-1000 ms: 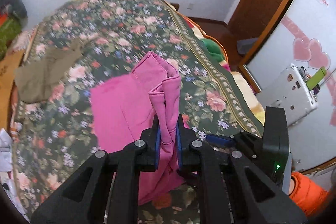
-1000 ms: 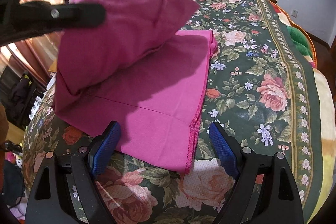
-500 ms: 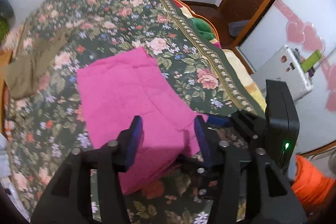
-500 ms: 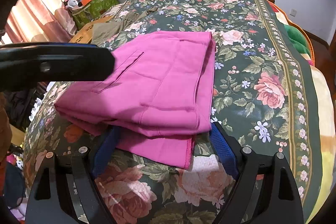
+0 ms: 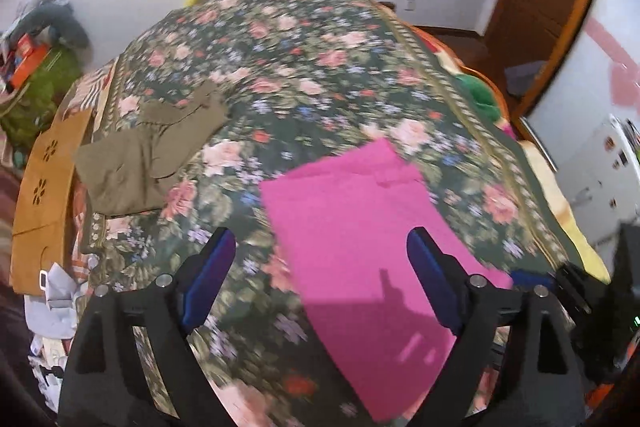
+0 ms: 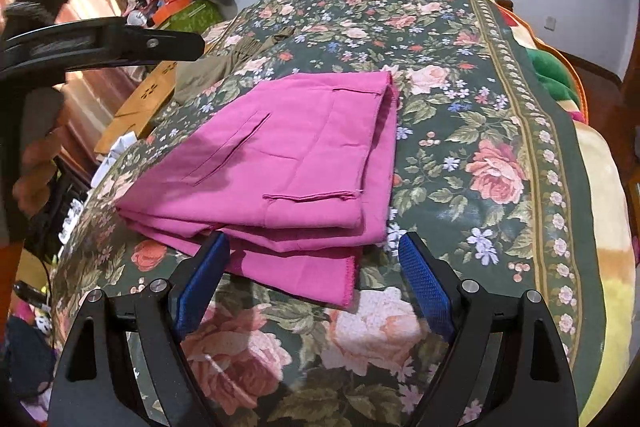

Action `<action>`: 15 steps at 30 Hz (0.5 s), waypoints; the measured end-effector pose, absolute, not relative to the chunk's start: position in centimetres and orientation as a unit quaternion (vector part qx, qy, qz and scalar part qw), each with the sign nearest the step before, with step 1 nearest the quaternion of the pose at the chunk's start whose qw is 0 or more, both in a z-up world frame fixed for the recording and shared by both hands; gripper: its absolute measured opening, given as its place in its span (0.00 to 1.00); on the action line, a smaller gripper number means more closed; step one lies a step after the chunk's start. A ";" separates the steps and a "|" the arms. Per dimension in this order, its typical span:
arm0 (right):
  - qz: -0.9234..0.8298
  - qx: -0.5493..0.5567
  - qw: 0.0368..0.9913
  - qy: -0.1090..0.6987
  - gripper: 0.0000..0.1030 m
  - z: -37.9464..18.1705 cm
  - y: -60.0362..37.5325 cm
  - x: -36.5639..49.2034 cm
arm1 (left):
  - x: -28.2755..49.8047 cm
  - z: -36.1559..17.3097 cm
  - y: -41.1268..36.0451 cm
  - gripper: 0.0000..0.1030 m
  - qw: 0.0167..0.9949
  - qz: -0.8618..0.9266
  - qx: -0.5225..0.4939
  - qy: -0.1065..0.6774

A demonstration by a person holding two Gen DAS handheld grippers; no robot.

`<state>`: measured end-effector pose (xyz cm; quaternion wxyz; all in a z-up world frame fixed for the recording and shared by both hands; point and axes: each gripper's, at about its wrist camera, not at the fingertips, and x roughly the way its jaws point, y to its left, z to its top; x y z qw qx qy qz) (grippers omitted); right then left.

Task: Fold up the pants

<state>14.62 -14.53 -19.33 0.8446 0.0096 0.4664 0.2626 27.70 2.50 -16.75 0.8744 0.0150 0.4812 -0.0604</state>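
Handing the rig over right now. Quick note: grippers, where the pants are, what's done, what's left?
Left gripper: jaws just opened, nothing between them, above the pants.
Right gripper: open, empty, at the near edge of the pants.
Pink pants: folded in layers, flat on the floral bedspread.
Olive garment: crumpled, further back on the bed.
Done: top fold laid and released.
Left: probably square up the uneven near hem, maybe one more fold.

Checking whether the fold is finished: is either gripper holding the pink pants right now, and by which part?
Nothing is held. The left gripper has just been opening and stands open above the pants; the right gripper is open at their near edge, gripping nothing.
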 end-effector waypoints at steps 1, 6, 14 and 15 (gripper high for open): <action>0.261 0.011 0.846 0.466 0.82 -19.3 -14.7 14.7 | 28.6 -17.0 3.0 0.86 0.872 -0.053 0.014 0.487; 0.248 0.026 0.847 0.469 0.82 -19.5 -16.0 15.4 | 33.0 -19.1 4.7 0.86 0.859 -0.023 0.009 0.512; 0.228 0.038 0.847 0.479 0.82 -20.0 -17.8 16.3 | 38.5 -24.4 4.4 0.86 0.829 -0.009 0.021 0.558; 0.226 0.039 0.847 0.479 0.82 -20.0 -17.9 16.3 | 39.0 -25.3 4.1 0.86 0.823 -0.007 0.031 0.566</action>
